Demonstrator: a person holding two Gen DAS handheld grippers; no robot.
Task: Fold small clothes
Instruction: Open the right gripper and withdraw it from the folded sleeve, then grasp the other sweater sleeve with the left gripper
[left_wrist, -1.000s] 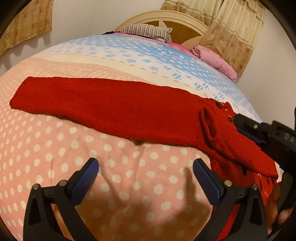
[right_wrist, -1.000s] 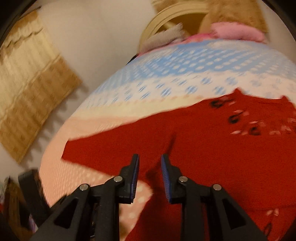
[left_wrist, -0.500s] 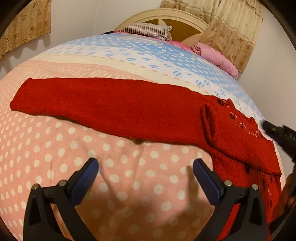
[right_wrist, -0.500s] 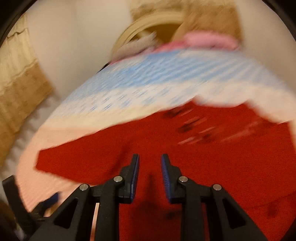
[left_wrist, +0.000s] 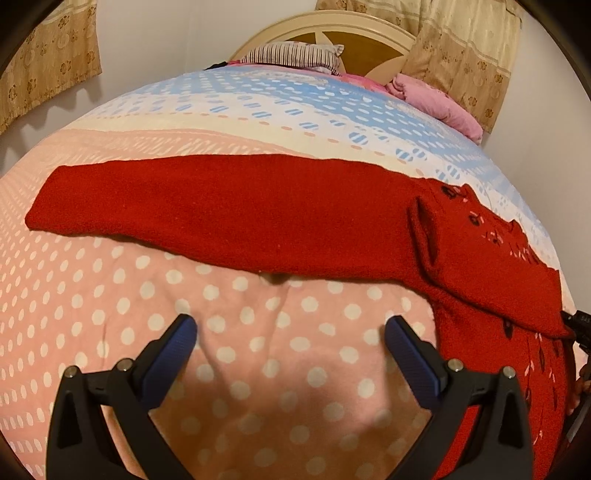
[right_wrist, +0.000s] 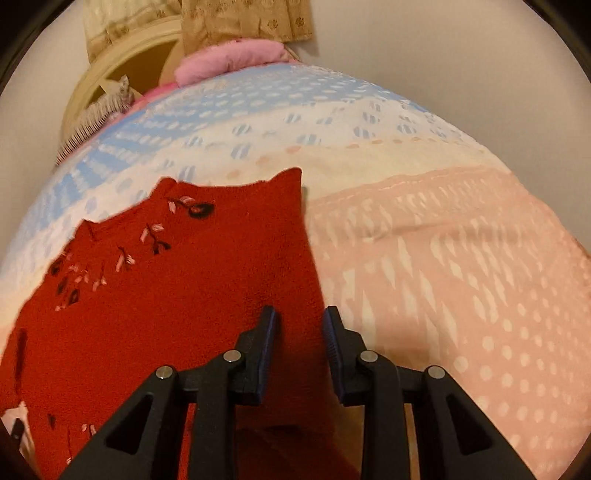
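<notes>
Bedroom w/ pale walls: a bed is filling both views, its spread (left_wrist: 258, 354) running pink w/ white dots nearest the cams, then a cream band, then blue w/ white dashes toward the headboard (left_wrist: 325, 35). Striped pillow (left_wrist: 295, 57) and pink bundle (left_wrist: 439, 99) are sitting at the head end; tan patterned curtains (left_wrist: 465, 48) are hanging behind.

Red knit garment (left_wrist: 258, 221) is lying flat on the spread. In left wrist view one long sleeve is stretching out to the left across the pink/cream part, and the body w/ small dark and pink embroidery is lying at right, w/ a folded-over flap along its near side. In right wrist view the body is filling lower left, its straight edge running down the middle to the fingers.

Left gripper (left_wrist: 290, 343) is hovering over bare pink spread on the near side of the sleeve, jaws standing wide apart, nothing btwn them, not touching the garment.

Right gripper (right_wrist: 300, 332) is sitting over the garment's right edge, jaws only narrowly apart and just now easing a little wider; red fabric is showing in the gap but the pads aren't pressing on it. Its tip is also peeking in at the far right edge of left wrist view, beside the folded flap.
</notes>
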